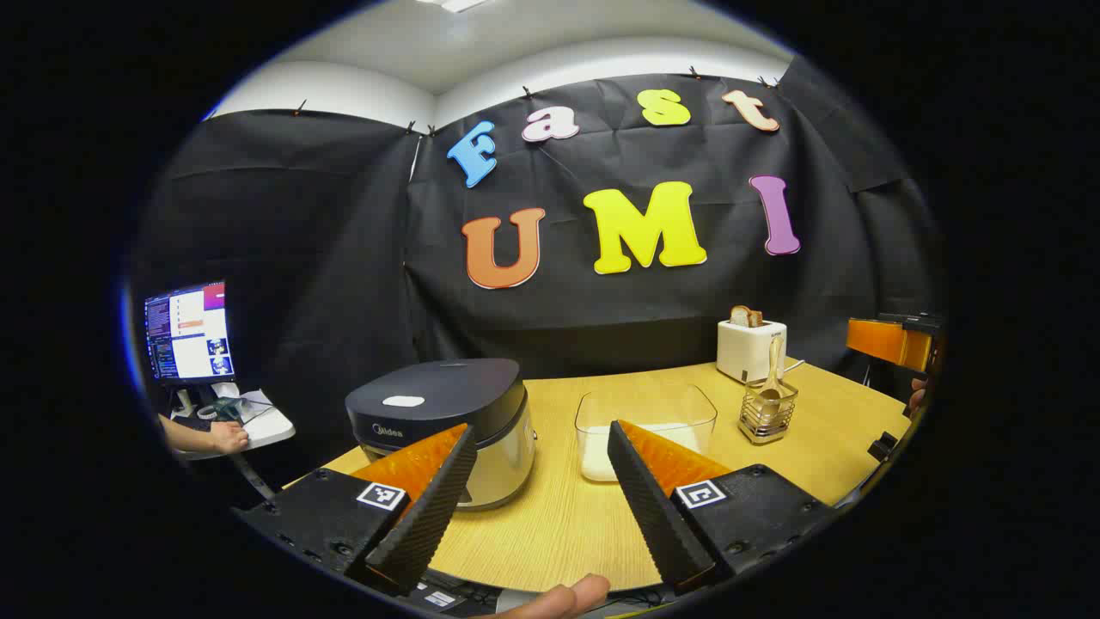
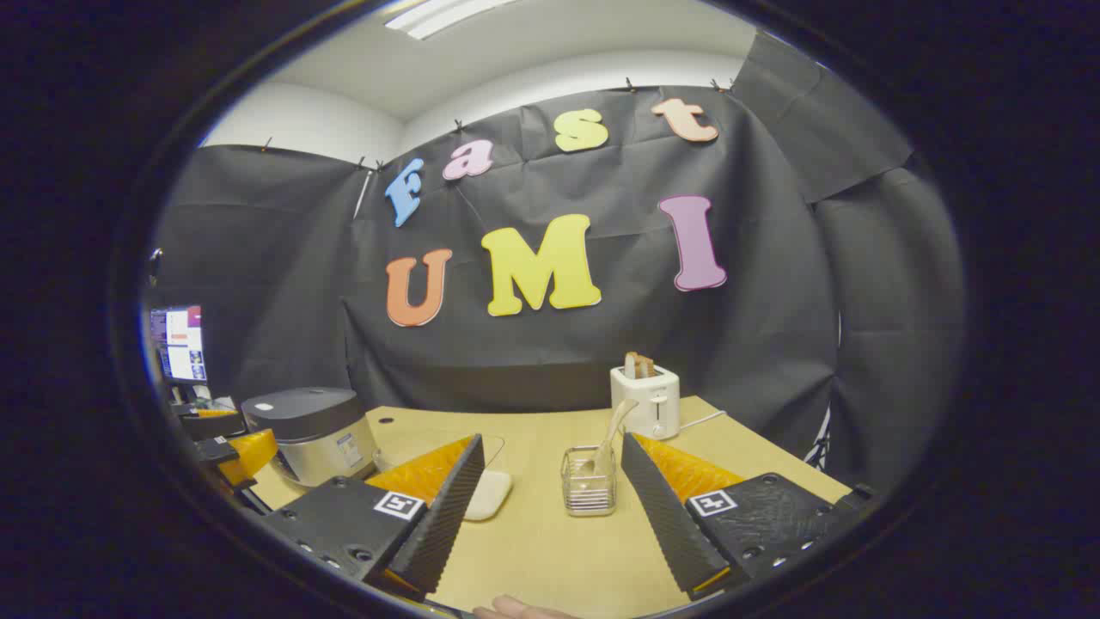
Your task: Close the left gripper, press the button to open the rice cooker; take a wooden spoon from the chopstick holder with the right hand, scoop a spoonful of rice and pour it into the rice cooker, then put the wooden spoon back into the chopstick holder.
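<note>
On the tabletop (image 1: pixel 559 524) the rice cooker (image 1: pixel 443 425) is seen with its lid down, left of a clear container (image 1: pixel 646 430) holding what appears to be rice. The wooden spoon (image 1: pixel 771 378) stands handle-up in the wire chopstick holder (image 1: pixel 767 417). The left claw (image 1: pixel 541 499) and right claw (image 2: pixel 546 507) are both held open, nothing gripped. The spoon is judged light and stiff, best pinched high on its handle.

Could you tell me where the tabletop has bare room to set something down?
Bare wood lies in front, between the dark-lidded silver rice cooker and the clear plastic rice container, and right of the wire chopstick holder. It is crowded between that holder and the white toaster.
</note>
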### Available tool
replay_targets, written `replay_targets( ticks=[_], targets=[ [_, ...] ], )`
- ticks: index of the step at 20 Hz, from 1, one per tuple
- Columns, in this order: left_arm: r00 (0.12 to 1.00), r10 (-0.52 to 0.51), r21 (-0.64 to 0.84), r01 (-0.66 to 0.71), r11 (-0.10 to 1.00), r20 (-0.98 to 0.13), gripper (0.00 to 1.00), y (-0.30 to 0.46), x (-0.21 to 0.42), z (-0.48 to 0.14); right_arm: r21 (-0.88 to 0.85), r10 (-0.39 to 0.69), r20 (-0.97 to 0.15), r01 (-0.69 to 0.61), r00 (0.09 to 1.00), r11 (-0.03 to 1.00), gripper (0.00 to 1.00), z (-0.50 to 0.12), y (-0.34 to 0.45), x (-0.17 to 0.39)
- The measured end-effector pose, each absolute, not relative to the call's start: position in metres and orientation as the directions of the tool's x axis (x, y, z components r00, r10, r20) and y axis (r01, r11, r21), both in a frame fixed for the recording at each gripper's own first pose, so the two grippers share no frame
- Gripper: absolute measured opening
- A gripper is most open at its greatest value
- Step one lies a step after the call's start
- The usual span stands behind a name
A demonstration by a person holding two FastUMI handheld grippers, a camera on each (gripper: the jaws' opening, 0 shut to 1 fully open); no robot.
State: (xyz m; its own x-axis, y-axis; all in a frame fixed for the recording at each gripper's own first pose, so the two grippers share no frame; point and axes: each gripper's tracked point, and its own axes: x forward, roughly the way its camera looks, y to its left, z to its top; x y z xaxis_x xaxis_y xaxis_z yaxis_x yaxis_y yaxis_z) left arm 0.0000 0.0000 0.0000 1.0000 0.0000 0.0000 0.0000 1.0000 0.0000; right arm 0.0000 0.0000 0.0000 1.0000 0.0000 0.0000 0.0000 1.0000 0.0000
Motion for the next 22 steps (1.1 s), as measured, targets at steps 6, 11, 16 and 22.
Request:
replay_targets(
  ticks=[6, 11, 16, 22],
  targets=[
    [1.000, -0.002, 0.008, 0.002, 1.000, -0.020, 0.98, 0.005, 0.004, -0.008, 0.025, 0.003, -0.026, -0.002, 1.000, 1.000, 0.92, -0.012, -0.005, 0.006],
    [1.000, 0.006, -0.013, -0.006, 1.000, -0.020, 0.98, 0.012, 0.003, -0.008, 0.008, 0.005, -0.033, -0.005, 0.999, 1.000, 0.96, -0.014, -0.004, 0.007],
    [0.999, 0.009, -0.025, -0.010, 1.000, -0.034, 0.98, 0.018, 0.003, -0.009, 0.000, 0.000, -0.018, 0.000, 1.000, 1.000, 0.92, -0.011, -0.007, 0.005],
    [0.997, 0.008, -0.029, -0.010, 1.000, -0.080, 0.87, 0.039, 0.013, -0.010, 0.007, -0.019, -0.003, 0.019, 1.000, 1.000, 0.92, -0.003, -0.018, 0.003]
  ],
)
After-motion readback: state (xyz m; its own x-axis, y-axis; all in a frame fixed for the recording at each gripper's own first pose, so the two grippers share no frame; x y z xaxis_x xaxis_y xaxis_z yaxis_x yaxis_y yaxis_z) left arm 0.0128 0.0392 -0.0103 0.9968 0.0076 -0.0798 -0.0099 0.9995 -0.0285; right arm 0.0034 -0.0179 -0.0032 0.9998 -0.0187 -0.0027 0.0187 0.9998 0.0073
